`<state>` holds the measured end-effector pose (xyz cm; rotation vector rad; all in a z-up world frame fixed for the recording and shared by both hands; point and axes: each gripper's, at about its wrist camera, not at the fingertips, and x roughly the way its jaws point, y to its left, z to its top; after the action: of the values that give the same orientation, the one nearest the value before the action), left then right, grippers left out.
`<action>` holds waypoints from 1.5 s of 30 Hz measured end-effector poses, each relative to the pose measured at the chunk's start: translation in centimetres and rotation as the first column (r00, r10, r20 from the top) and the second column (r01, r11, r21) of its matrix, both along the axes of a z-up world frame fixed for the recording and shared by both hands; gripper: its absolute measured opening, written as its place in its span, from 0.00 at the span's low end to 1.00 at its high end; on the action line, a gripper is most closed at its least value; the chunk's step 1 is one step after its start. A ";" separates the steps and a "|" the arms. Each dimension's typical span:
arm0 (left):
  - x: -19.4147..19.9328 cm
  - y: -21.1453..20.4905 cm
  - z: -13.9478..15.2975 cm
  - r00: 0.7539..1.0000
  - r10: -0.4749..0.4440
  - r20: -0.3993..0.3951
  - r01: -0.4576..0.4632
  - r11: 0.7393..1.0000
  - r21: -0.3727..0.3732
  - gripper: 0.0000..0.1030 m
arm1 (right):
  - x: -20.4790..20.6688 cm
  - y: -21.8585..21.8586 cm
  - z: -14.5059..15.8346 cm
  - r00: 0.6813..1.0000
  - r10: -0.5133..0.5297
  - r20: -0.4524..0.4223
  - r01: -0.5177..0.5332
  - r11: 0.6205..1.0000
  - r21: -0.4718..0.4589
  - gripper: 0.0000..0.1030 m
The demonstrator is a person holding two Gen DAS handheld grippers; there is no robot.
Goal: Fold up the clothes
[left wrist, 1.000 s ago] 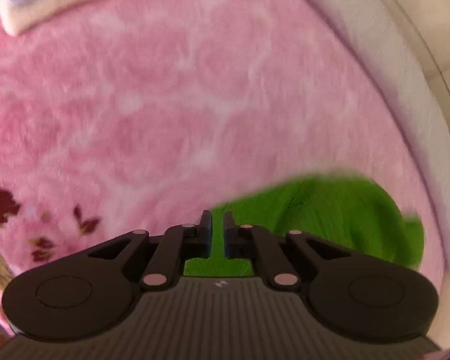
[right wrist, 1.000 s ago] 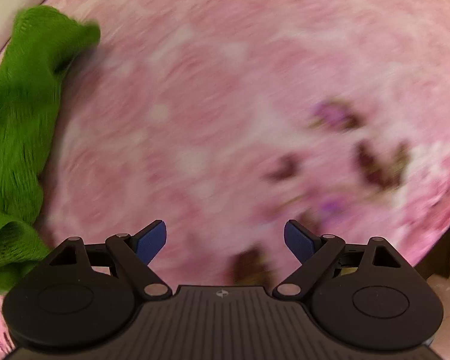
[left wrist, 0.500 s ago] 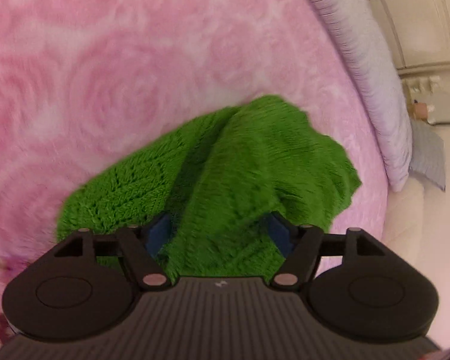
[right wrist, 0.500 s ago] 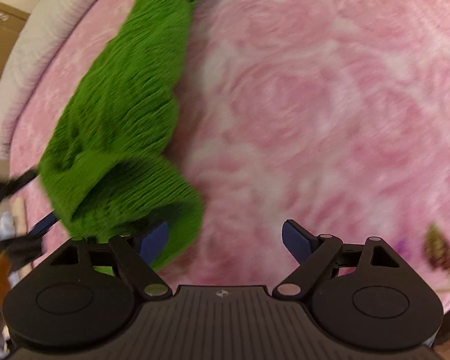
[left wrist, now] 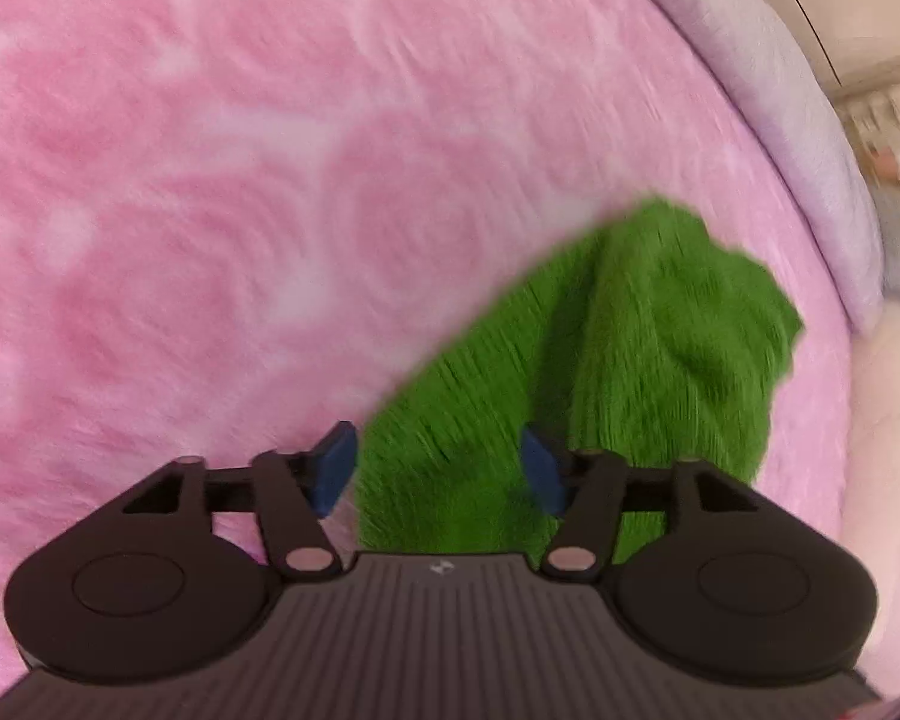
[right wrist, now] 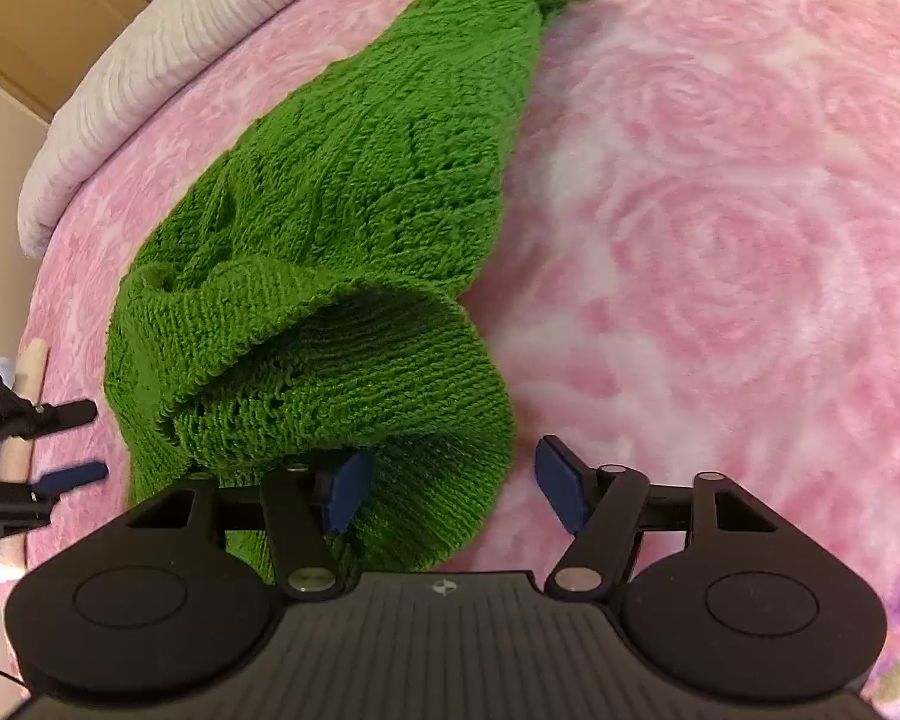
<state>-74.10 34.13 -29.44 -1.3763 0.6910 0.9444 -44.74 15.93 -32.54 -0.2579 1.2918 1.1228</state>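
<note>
A green knitted garment (right wrist: 360, 180) lies crumpled in a long strip on the pink rose-patterned blanket (right wrist: 720, 210). My right gripper (right wrist: 453, 468) hangs over its near folded end. Its jaws are closing, with the knit's edge between them beside the left pad and the right pad over bare blanket. In the left wrist view the same garment (left wrist: 642, 360) runs up to the right. My left gripper (left wrist: 435, 450) points down at it with its jaws opening. Knit lies under the gap, and neither pad presses on it. The left gripper (right wrist: 78, 444) also shows at the far left of the right wrist view.
The pink blanket (left wrist: 270, 210) covers the bed all around the garment. A pale grey quilted edge (left wrist: 780, 90) borders it, and the same edge (right wrist: 150, 72) shows in the right wrist view. A wooden cabinet door (right wrist: 48, 6) stands beyond the bed.
The left jaws went from shut to spread apart while the view swung onto the green knit. My right gripper travelled across the blanket to the garment's near end and its jaws narrowed.
</note>
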 end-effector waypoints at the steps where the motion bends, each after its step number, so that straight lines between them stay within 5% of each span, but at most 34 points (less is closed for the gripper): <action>1: 0.9 -0.1 -0.7 1.000 -0.024 -0.004 0.024 1.000 0.000 0.56 | -0.2 0.0 -0.2 1.000 0.003 -0.005 -0.003 1.000 0.007 0.49; 3: 2.9 -0.4 -1.2 0.997 -0.073 -0.035 0.074 0.997 0.035 0.47 | -0.2 -0.3 -0.2 0.999 0.006 -0.041 -0.005 1.000 0.016 0.12; 4: 3.5 -0.6 -1.1 0.995 -0.093 -0.038 0.095 0.994 0.046 0.38 | -0.2 -0.5 -0.2 0.998 0.008 -0.059 -0.007 1.000 0.020 0.10; 5: 3.7 -0.7 -0.9 0.994 -0.108 0.000 0.108 0.993 0.041 0.18 | -0.1 -0.6 0.0 0.998 0.006 -0.066 -0.005 1.000 0.025 0.09; 10: 3.5 -2.1 2.3 0.974 -0.041 0.224 0.041 0.999 0.002 0.16 | 3.8 -3.0 4.9 0.989 -0.146 -0.034 0.149 0.983 0.111 0.06; 15: 6.1 -4.5 10.4 0.875 -0.027 0.482 -0.025 0.995 0.101 0.04 | 10.0 -5.4 14.6 0.947 -0.316 0.057 0.281 0.902 0.328 0.06; 19: 9.9 -6.5 17.2 0.827 -0.087 0.555 -0.049 0.973 0.226 0.04 | 13.7 -6.5 22.5 0.936 -0.336 0.109 0.241 0.831 0.501 0.06; 24: 14.6 -9.8 24.6 0.791 -0.146 0.595 -0.098 0.929 0.357 0.04 | 17.4 -8.0 31.1 0.947 -0.294 0.129 0.142 0.746 0.651 0.06; 29: 16.9 -11.3 30.0 0.754 -0.111 0.648 -0.249 0.864 0.438 0.04 | 20.5 -6.2 37.6 0.962 -0.195 0.191 -0.003 0.692 0.721 0.07; 33: 18.3 -13.2 34.5 0.793 -0.135 0.595 -0.293 0.771 0.566 0.04 | 22.7 -3.8 42.3 0.962 -0.123 0.244 -0.104 0.661 0.743 0.07; 35: 18.3 -15.1 34.9 0.791 -0.145 0.594 -0.293 0.763 0.576 0.05 | 23.1 -5.0 43.6 0.950 -0.089 0.299 -0.172 0.650 0.740 0.07; 37: 17.9 -17.1 34.0 0.808 -0.124 0.576 -0.273 0.788 0.552 0.06 | 22.9 -6.6 43.5 0.941 -0.039 0.336 -0.221 0.681 0.698 0.07; 40: 17.1 -20.4 30.2 0.837 -0.085 0.541 -0.207 0.866 0.456 0.09 | 23.2 -9.4 40.1 0.935 0.117 0.336 -0.288 0.805 0.520 0.09; 43: 16.0 -23.0 24.7 0.854 -0.019 0.521 -0.140 0.954 0.265 0.10 | 23.8 -11.2 34.4 0.925 0.294 0.243 -0.346 0.913 0.214 0.18; 45: 15.5 -23.7 21.8 0.882 0.044 0.469 -0.126 0.981 0.144 0.13 | 24.2 -12.4 30.5 0.910 0.387 0.149 -0.391 0.920 -0.001 0.20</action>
<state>-58.57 10.40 -7.68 -1.4159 0.1804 0.6828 -20.57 3.56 -2.02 -0.5869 1.1183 1.4305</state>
